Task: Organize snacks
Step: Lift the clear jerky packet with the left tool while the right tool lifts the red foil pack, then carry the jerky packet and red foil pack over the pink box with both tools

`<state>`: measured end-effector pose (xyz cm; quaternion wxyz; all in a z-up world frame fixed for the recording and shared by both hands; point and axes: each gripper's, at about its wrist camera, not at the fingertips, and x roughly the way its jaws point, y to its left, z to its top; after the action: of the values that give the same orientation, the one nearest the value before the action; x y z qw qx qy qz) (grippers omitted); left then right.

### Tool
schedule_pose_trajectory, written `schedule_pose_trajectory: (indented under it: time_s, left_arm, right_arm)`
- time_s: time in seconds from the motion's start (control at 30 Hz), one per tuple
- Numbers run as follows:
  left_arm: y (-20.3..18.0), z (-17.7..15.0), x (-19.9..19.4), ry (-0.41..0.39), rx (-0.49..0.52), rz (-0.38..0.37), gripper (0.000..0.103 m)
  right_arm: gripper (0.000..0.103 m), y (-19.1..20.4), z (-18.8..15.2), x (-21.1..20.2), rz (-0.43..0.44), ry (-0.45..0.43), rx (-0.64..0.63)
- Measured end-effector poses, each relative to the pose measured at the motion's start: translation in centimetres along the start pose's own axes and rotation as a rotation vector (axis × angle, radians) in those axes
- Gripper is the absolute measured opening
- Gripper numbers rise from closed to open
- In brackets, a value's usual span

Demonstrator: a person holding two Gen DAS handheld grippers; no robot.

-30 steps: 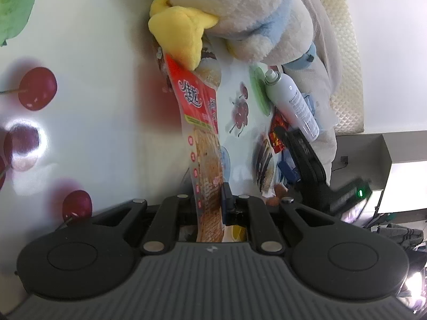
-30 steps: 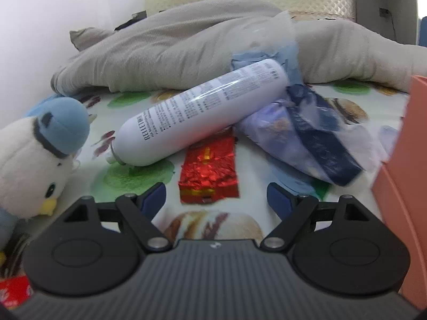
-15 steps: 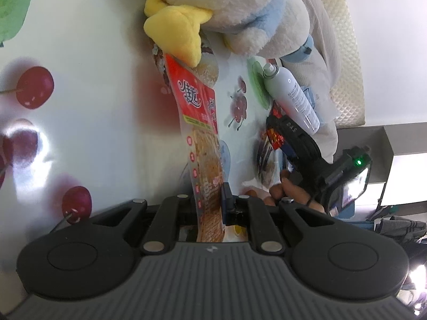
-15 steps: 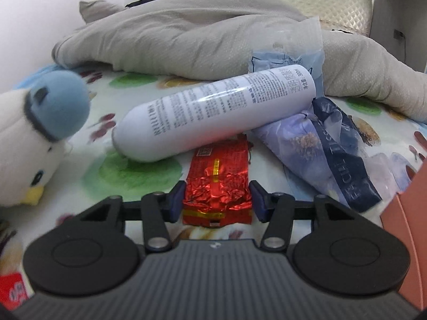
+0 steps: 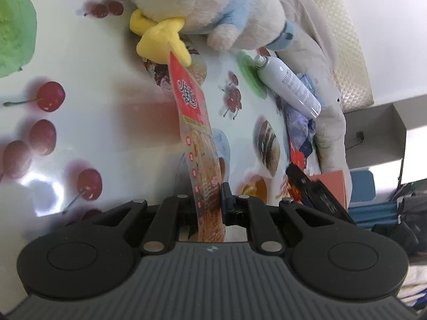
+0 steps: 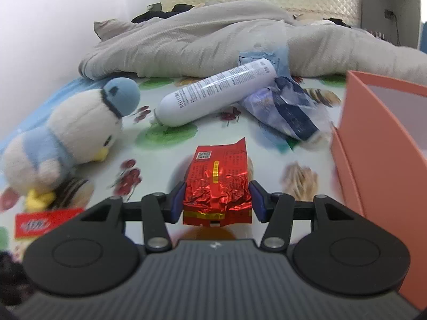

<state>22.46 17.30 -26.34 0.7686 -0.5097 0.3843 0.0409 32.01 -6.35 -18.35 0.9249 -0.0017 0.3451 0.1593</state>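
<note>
While red foil packet (image 6: 217, 186) sits between right gripper (image 6: 217, 200) pads, lifted off sheet.

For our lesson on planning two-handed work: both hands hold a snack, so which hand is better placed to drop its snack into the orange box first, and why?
Probably the right. Its gripper holds the red foil packet with the orange box open just beside it. The left gripper, clamped on the long snack pack, sits farther from that box.

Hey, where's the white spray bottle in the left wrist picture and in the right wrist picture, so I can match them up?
Left wrist: white spray bottle upper right of centre, nozzle toward the top left.
Right wrist: bottle above centre, lying aslant, nozzle at lower left.
Shared landmark: plush duck.
</note>
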Motion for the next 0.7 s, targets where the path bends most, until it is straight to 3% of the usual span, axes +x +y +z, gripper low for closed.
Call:
schedule_pose_trajectory:
  time_s: [0.3,0.7]
  left_arm:
    - [-1.6,-2.7,-2.3,-0.017,0.127,0.044,0.013]
    - [-4.4,-6.3,-5.9,-0.047,0.393,0.107,0.013]
  right_arm:
    - [0.053,0.4,-2.8,-8.0,0.015,-0.033,0.028]
    - [0.053,0.5,-6.1,-13.5,0.009,-0.012,0.042]
